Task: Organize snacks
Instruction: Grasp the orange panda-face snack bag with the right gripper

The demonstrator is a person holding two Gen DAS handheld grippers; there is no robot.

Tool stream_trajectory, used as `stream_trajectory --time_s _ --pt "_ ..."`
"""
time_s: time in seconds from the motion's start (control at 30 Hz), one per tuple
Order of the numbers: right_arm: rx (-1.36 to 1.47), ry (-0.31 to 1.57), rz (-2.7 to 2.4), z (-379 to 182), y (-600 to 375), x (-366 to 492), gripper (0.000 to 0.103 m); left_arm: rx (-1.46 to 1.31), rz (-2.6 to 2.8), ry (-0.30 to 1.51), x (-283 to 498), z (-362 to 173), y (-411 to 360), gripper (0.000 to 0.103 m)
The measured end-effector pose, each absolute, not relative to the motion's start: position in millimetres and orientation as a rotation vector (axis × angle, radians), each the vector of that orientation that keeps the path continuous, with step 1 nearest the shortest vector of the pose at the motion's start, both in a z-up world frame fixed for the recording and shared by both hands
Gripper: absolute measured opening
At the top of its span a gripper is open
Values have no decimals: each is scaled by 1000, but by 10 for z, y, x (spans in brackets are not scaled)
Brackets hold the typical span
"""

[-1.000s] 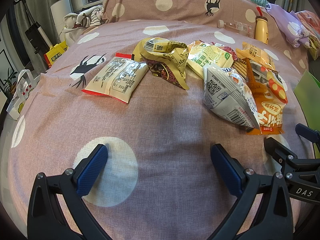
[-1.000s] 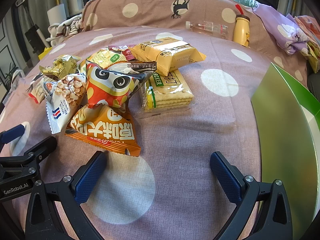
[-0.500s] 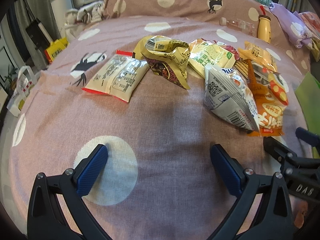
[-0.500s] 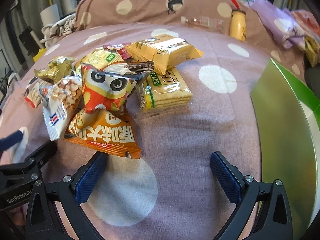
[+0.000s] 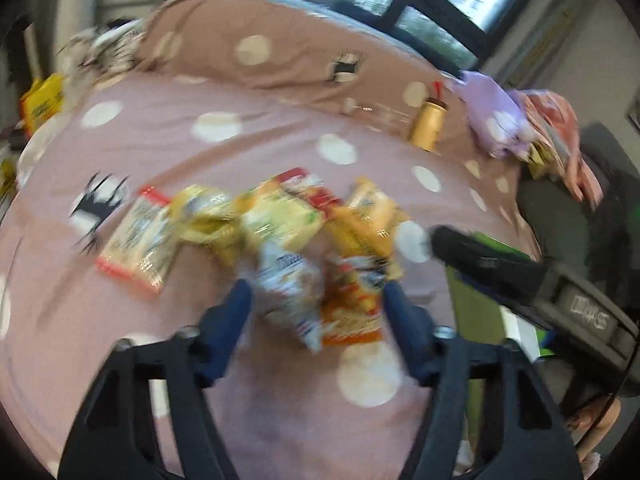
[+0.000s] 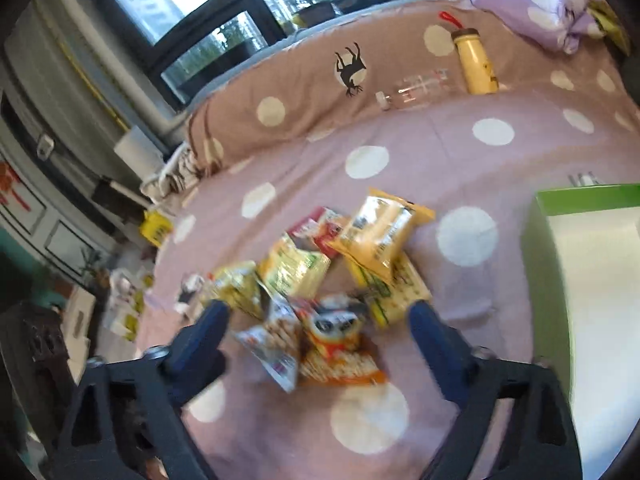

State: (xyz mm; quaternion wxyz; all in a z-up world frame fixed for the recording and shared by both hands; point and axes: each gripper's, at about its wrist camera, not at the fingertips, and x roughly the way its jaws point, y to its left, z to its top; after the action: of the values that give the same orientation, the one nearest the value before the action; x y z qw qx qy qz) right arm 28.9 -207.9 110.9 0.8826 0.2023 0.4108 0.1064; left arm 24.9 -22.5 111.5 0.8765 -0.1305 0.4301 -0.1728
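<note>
Both my grippers have risen and pulled back from the bedspread [image 6: 460, 148] since half a second ago, so the snack pile [image 6: 332, 280] now looks smaller and sits farther ahead, blurred in both views. My left gripper [image 5: 316, 312] hangs with its jaws spread wide and empty over the white peanut bag [image 5: 288, 284] and orange bag [image 5: 352, 308] at the near edge of the pile. My right gripper [image 6: 320, 328] is likewise spread and empty, with the green box [image 6: 584, 272] off to its right, apart from the snacks.
</note>
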Motion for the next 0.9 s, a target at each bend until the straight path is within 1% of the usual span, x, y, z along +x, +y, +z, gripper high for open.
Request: stream_trajectory --time_s 0.03,0.07,0.1,0.13,0.17,0.23,0.33,0.57,0.63,0.67,0.77,0.9 --pt "446 858 233 1083 -2095 300 74 -255 -393 891 260 1096 -336 57" --pt "471 849 253 1047 -2123 312 70 -243 -426 890 272 1059 -425 54" --pt "494 833 285 995 -2142 308 69 -245 -442 889 285 1015 -453 47" --pt "512 831 309 957 -2157 309 65 -253 -458 891 322 943 -482 43" --pt "532 841 320 905 -2188 327 58 -270 -477 906 355 881 -513 38" --pt "582 870 335 783 -2221 373 54 -298 -524 961 426 768 -584 36" --pt "599 929 346 657 -2208 453 54 -263 -542 938 415 731 -668 36" --pt "577 989 347 496 -2114 584 54 -226 -475 990 432 535 -688 35" --pt "574 1015 334 414 -2108 613 54 -206 -466 992 441 497 -675 32" --pt "582 1028 342 376 -2101 631 54 -207 -473 994 446 481 -678 28" --pt "618 1053 370 278 -2098 697 55 -203 -481 990 457 446 -692 27" --pt "642 1057 397 203 -2102 717 55 -183 -494 977 442 444 -725 23"
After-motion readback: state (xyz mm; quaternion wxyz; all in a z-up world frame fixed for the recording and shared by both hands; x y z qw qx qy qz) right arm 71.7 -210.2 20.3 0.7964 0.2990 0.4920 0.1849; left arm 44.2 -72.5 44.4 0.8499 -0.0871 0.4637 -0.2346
